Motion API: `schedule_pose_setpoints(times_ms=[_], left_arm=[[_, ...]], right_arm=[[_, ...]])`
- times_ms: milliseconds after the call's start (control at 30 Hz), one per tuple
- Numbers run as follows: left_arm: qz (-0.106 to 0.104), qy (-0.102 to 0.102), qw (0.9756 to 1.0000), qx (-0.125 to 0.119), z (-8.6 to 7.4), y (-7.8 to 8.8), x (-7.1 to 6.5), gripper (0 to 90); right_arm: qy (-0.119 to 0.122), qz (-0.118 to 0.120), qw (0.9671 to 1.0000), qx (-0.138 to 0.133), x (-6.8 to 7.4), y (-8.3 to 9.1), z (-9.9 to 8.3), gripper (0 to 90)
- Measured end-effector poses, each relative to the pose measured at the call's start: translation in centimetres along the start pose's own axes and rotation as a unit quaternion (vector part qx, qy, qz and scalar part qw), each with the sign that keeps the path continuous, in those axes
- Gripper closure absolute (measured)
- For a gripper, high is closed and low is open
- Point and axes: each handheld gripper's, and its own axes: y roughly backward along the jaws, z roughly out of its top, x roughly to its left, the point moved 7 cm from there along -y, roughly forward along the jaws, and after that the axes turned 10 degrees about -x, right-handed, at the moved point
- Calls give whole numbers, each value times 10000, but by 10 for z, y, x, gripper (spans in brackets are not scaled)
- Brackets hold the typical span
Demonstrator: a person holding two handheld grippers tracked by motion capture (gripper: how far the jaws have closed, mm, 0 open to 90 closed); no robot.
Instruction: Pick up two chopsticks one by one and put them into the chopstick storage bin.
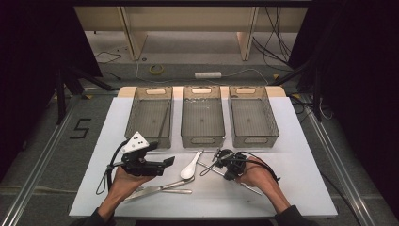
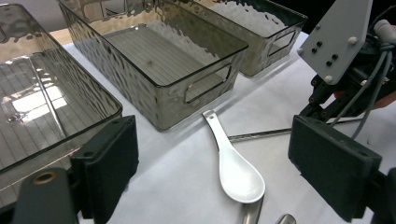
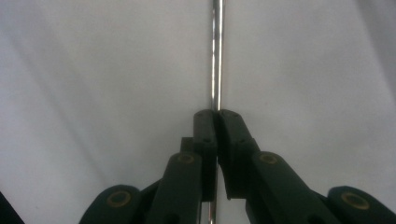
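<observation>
Steel chopstick [image 3: 215, 56] pinched between the closed pads of right gripper [image 3: 216, 114], lying flat on white mat [image 1: 291, 155]. Long axis straight ahead along the jaws in the right gripper view; on the table, slanted from upper left near spoon [image 1: 190, 167] down to lower right under right hand [image 1: 256, 178]. Second thin rod [image 1: 208, 168] crossing just beside it, too fine to read clearly.

Left gripper [image 2: 212, 172] held wide open, nothing between the pads, hovering over the mat and aimed toward the spoon. White ceramic spoon with bowl toward the camera in the left gripper view, handle pointing away at middle bin [image 2: 163, 70]. Chopstick [image 2: 259, 135] also seen there, running sideways behind the spoon toward right gripper [image 2: 334, 100].

Three smoky clear bins in a row at the far edge of the mat: left bin [image 1: 150, 115], middle bin [image 1: 202, 117], right bin [image 1: 251, 117]. Metal cutlery [image 1: 162, 188] near left hand [image 1: 124, 181], in front of the spoon, touching or nearly touching its bowl. Between chopstick and bins: bare mat, with the spoon off to the left.
</observation>
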Motion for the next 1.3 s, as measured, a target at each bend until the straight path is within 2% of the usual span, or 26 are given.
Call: schedule_pose_setpoints(times_ms=[133, 333, 500, 600, 633, 767, 800, 833, 900, 967, 1033, 1167, 1300], left_arm=[[-4, 1, 10000, 22, -1, -1, 1, 158], [-19, -12, 10000, 37, -1, -1, 1, 158], [-62, -17, 10000, 77, -2, -1, 0, 158], [-142, -33, 9998, 119, -3, -3, -3, 158], [-142, -33, 9998, 119, -3, -3, -3, 160], [-336, -117, 9989, 304, -8, -8, -9, 160], [-380, -139, 9986, 347, -9, -10, -11, 160], [-427, -158, 9982, 397, -10, -12, -14, 160], [-517, -220, 9971, 513, -13, -16, -20, 160], [-682, -397, 9943, 723, -18, -21, -28, 161], [-728, -432, 9935, 767, -19, -23, -32, 161], [-924, -646, 9893, 924, -25, -28, -42, 169], [-1122, -830, 9839, 1118, -31, -33, -51, 189]], right_arm=[[148, 53, 9999, 42, 1, 5, -3, 867], [299, -3, 9995, 24, -1, 18, -6, 867], [300, -23, 9995, -6, -3, 25, -9, 867], [313, -105, 9993, -161, -3, 35, -7, 867], [383, -113, 9990, -187, -3, 38, -6, 867], [477, -121, 9983, -303, 3, 45, -1, 867], [631, -95, 9973, -361, 8, 49, 3, 866], [631, -95, 9973, -361, 8, 49, 3, 866], [837, -50, 9958, -376, 16, 52, 7, 866], [913, -29, 9950, -401, 21, 54, 9, 866], [1006, 0, 9939, -450, 25, 56, 12, 866], [1204, 78, 9913, -521, 34, 56, 17, 866], [1360, 139, 9893, -518, 42, 55, 20, 866]])
